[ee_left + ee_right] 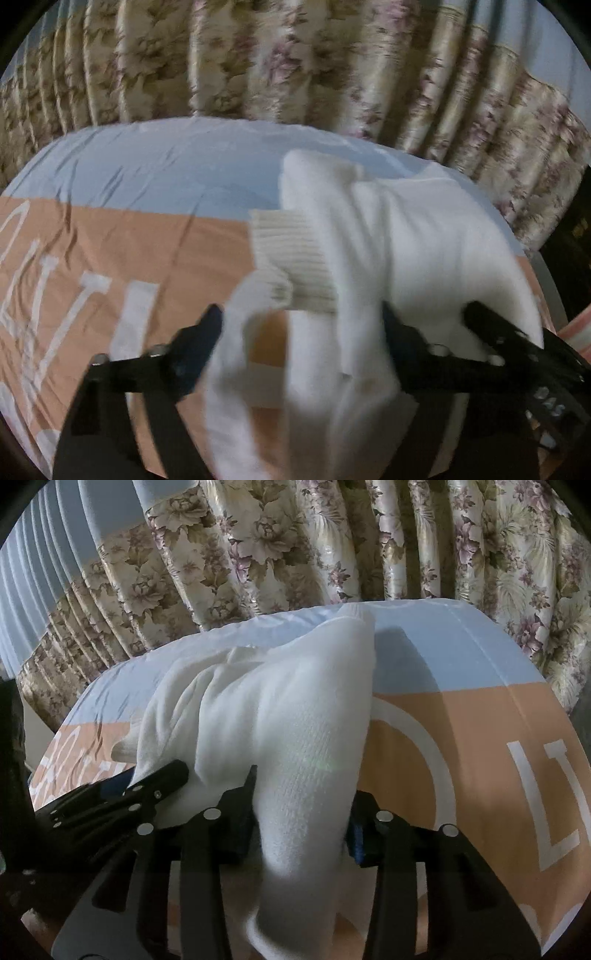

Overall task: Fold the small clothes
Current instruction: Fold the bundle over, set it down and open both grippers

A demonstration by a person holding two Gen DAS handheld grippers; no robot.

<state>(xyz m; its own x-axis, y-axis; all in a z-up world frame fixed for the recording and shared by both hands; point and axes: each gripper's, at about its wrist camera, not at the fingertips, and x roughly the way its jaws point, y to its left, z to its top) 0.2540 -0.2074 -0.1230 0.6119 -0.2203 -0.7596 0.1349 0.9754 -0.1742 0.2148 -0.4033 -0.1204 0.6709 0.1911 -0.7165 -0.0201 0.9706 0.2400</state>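
A: Report the left wrist view, left to right.

B: At far left lies the bedsheet [110, 240], orange with white lettering, pale blue toward the far edge. The left tool [301, 325] has one black finger at lower left and one at centre right. Its fingers are spread apart. A white knit garment [406, 240] hangs between them; the frame is blurred, so whether both pads press the fabric cannot be told. A ribbed cuff [291, 254] lies across the middle of the garment. At far right a second black tool enters the frame, touching the garment's right side.

A: Background?

B: A floral curtain [258, 62] hangs behind the bed across the full width.

A: Report the right wrist view, same order.

B: At far left, the other black tool reaches in and touches the garment [280, 716] at its left fold. At centre, the right tool [301, 805] pinches the white garment: fabric passes between its two fingers and drapes down toward the camera. The garment rises from the tool in a peak, with the bulk bunched to the left, and it is lifted off the bedsheet [480, 738] at the tool. At right, the sheet shows orange with large white letters, pale blue beyond. The floral curtain [295, 542] fills the top.
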